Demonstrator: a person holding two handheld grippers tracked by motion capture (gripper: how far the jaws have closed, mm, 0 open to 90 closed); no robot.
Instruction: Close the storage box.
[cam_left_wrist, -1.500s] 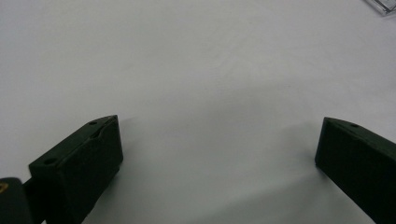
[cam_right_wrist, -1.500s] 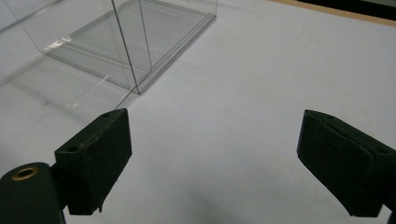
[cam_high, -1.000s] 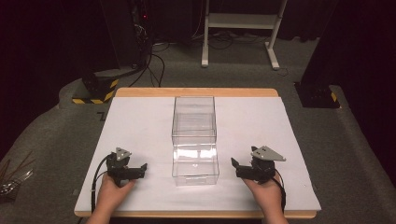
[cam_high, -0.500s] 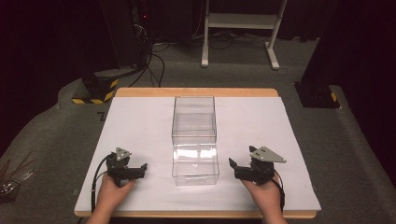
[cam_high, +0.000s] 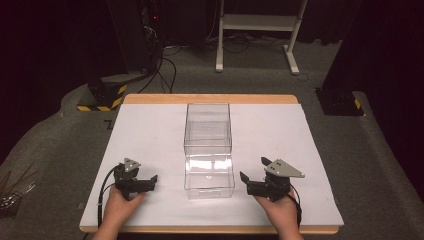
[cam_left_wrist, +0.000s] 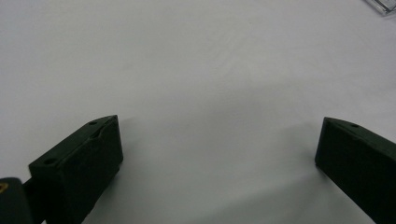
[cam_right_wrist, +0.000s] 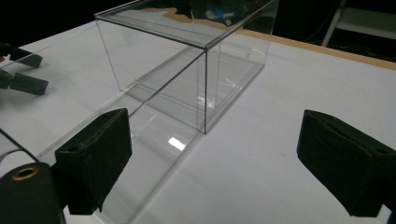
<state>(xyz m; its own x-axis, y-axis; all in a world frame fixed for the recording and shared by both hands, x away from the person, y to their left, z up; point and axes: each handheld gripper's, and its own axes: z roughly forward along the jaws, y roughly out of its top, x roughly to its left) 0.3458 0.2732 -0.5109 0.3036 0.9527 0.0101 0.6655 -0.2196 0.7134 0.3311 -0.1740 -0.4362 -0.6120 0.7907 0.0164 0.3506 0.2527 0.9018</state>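
A clear plastic box (cam_high: 208, 127) stands in the middle of the white sheet (cam_high: 150, 130). A lower clear tray-like part (cam_high: 210, 175) adjoins its near side. My left gripper (cam_high: 150, 181) rests on the sheet to the left of that low part, jaws open and nothing between them. My right gripper (cam_high: 252, 171) rests to its right, also open and empty, pointing at the box. The left gripper view has the open gripper (cam_left_wrist: 217, 135) over bare sheet, with a box corner (cam_left_wrist: 384, 5) at top right. In the right gripper view the box (cam_right_wrist: 187, 60) stands just ahead of the gripper (cam_right_wrist: 212, 123).
The wooden table edge (cam_high: 210, 98) runs along the far side. Beyond it are a dark floor, cables (cam_high: 165, 65), a white stand (cam_high: 255, 30) and a black-and-yellow base (cam_high: 102, 95). The far-off left gripper (cam_right_wrist: 23, 84) appears in the right gripper view.
My right gripper has edged slightly left toward the clear box. The left gripper and the box have stayed put.
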